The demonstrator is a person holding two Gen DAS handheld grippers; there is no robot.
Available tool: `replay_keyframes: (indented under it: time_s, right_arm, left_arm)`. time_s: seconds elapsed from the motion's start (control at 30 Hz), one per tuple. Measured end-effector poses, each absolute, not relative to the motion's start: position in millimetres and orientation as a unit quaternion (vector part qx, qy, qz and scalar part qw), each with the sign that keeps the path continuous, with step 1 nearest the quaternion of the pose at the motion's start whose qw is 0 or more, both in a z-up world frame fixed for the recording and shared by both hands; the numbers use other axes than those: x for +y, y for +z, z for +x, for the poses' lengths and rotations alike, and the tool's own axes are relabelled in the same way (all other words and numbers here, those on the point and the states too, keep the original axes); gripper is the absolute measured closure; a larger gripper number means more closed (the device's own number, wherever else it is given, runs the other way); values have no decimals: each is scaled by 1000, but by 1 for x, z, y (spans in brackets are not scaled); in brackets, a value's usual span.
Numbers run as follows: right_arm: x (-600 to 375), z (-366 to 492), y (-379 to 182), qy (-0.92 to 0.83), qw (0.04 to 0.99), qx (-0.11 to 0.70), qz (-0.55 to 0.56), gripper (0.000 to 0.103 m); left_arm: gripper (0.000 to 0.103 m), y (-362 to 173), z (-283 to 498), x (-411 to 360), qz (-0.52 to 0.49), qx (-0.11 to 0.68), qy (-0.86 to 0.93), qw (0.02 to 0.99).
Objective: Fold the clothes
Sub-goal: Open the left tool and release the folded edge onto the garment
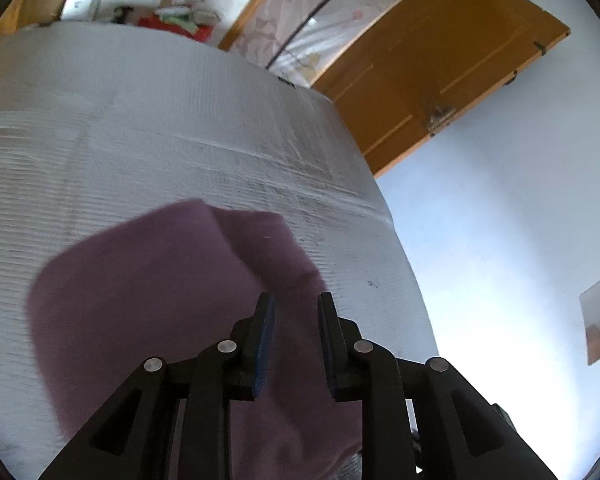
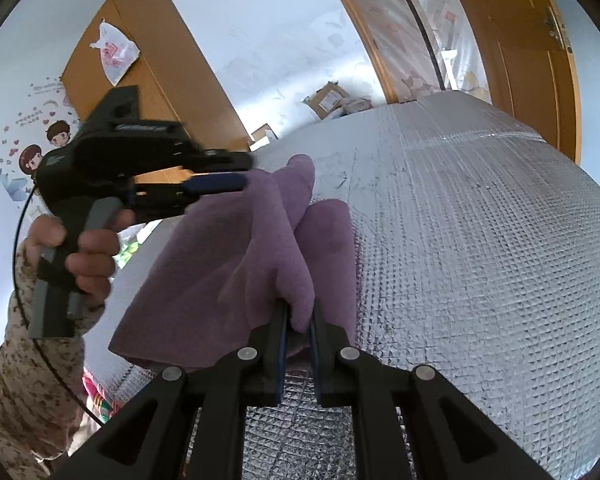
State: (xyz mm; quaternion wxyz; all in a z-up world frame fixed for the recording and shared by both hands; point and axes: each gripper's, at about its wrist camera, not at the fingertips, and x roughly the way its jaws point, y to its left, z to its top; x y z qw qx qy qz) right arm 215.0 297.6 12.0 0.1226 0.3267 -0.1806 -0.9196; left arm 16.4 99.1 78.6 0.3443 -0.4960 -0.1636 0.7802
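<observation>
A purple cloth point(image 2: 236, 256) lies partly folded on the silver quilted mat point(image 2: 480, 260). Part of it is lifted off the mat. My right gripper point(image 2: 299, 320) is shut on a bunched edge of the cloth, which sticks up between its pads. In the right wrist view my left gripper point(image 2: 246, 170) comes in from the left, held by a hand point(image 2: 88, 248). Its jaws are apart, and the cloth's raised edge sits just at their tips. In the left wrist view the left gripper point(image 1: 295, 308) hovers open over the purple cloth point(image 1: 148, 280), with nothing pressed between its fingers.
The silver mat point(image 1: 160, 128) covers a wide surface. A wooden door point(image 1: 440, 64) stands at the far right. A wooden cupboard point(image 2: 160, 68) with a plastic bag point(image 2: 116, 52) on it stands at the back left. Cardboard boxes point(image 2: 332, 100) lie beyond the mat's far edge.
</observation>
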Motion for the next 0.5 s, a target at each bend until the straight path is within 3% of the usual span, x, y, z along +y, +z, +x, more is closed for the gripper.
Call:
replay_keyframes:
  time_s: [0.5]
  right_arm:
    - [311,232,16,-915,84,-198,341,91]
  left_arm:
    - [80,70,23,33,-481,-202,800,297]
